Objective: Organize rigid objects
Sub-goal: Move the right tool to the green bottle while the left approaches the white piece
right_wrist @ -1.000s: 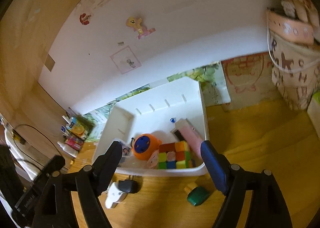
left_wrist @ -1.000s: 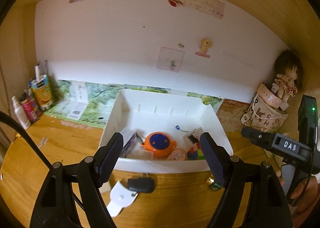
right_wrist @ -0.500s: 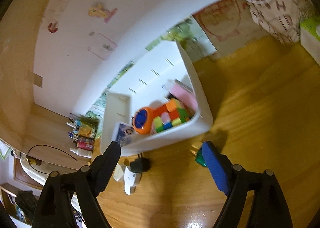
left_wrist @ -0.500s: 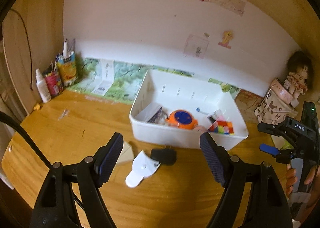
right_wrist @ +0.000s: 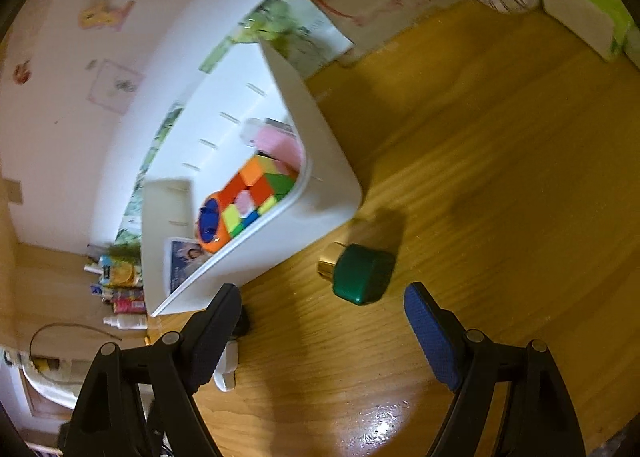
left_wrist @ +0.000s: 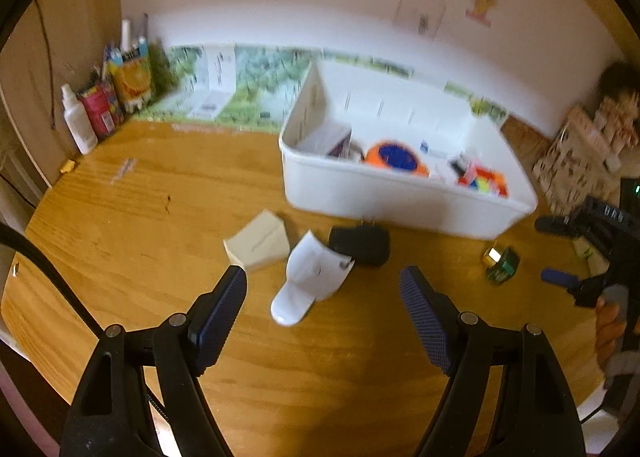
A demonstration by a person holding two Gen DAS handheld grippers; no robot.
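A white bin [left_wrist: 400, 197] stands on the wooden table and holds an orange round toy [left_wrist: 394, 155], a colour cube [right_wrist: 256, 193], a pink item [right_wrist: 276, 141] and a card. In front of it lie a beige box [left_wrist: 258, 241], a white curved piece [left_wrist: 310, 277], a black plug [left_wrist: 360, 245] and a small green bottle with a gold cap [right_wrist: 362, 273]. My left gripper [left_wrist: 324, 289] hangs open over the white piece, holding nothing. Just short of the green bottle, my right gripper [right_wrist: 322, 297] is open and tilted, also holding nothing.
Bottles and packets [left_wrist: 104, 105] crowd the back left corner beside a green printed mat [left_wrist: 256, 97]. A patterned bag [left_wrist: 580, 153] and a green tissue box [right_wrist: 584, 5] stand at the right. A person's hand [left_wrist: 608, 325] holds the right gripper.
Both grippers have sunk toward the table and tipped downward. The left view pulled back from the bin onto the loose items. The right gripper rolled, and the green bottle now lies just ahead of its fingers.
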